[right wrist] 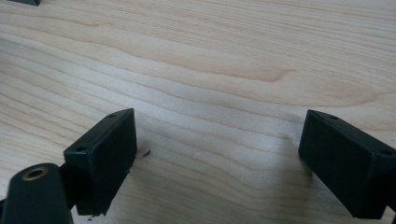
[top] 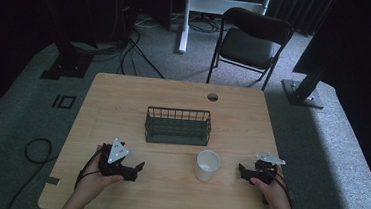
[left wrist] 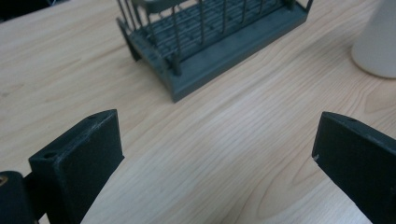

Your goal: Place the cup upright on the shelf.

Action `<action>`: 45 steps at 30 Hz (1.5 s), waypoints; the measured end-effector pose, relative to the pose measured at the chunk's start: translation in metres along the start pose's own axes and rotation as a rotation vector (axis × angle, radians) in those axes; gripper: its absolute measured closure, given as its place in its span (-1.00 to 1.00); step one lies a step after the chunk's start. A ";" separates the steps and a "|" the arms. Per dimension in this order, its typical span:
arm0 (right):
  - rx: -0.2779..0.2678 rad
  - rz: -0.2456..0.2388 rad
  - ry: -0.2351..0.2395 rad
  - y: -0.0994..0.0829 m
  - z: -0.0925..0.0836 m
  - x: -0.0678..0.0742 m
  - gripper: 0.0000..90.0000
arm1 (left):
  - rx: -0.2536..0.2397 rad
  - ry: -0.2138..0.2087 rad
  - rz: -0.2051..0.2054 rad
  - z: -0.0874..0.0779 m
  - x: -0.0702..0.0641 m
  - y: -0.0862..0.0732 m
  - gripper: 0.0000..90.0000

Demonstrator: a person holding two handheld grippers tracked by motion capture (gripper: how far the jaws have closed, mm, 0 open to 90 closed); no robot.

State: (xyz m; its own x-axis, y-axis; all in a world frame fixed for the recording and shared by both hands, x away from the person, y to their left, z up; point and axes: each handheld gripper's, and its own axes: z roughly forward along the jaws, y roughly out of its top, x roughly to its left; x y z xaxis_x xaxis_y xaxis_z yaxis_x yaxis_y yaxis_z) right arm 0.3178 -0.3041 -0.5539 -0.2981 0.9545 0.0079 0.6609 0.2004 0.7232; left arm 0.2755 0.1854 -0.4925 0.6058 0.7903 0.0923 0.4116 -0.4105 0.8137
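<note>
Both tools rest low at the near edge of the counter (top: 124,94), left tool (top: 140,167) and right tool (top: 241,169) released, jaws wide apart and empty. The white cup (top: 207,165) stands upright between them, nearer the right tool; approach level, jaws straddling its wall, and clench gently. The wire basket (top: 178,126) sits just beyond.

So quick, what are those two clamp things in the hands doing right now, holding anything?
Left hand-held gripper: open, holding nothing, above bare table.
Right hand-held gripper: open, holding nothing, also above bare table.
</note>
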 end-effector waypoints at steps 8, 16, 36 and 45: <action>0.000 0.000 0.000 0.000 0.000 0.000 -0.76 | -0.013 -0.063 0.033 0.008 -0.014 0.010 -0.96; 0.000 0.000 0.000 0.000 0.000 0.000 -0.76 | -0.034 -0.096 0.053 0.012 -0.024 0.021 -0.96; 0.000 0.000 0.000 0.000 0.000 0.000 -0.76 | -0.064 -0.234 0.104 0.034 -0.058 0.037 -0.96; 0.000 0.000 0.000 0.000 0.000 0.000 -0.76 | -0.078 -0.310 0.105 0.046 -0.076 0.046 -0.96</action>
State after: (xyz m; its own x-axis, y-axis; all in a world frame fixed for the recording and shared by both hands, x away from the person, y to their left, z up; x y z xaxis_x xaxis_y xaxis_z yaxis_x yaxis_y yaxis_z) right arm 0.3179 -0.3041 -0.5539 -0.2984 0.9544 0.0081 0.6606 0.2004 0.7235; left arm 0.2795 0.0854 -0.4881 0.8251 0.5649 0.0087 0.2902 -0.4370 0.8514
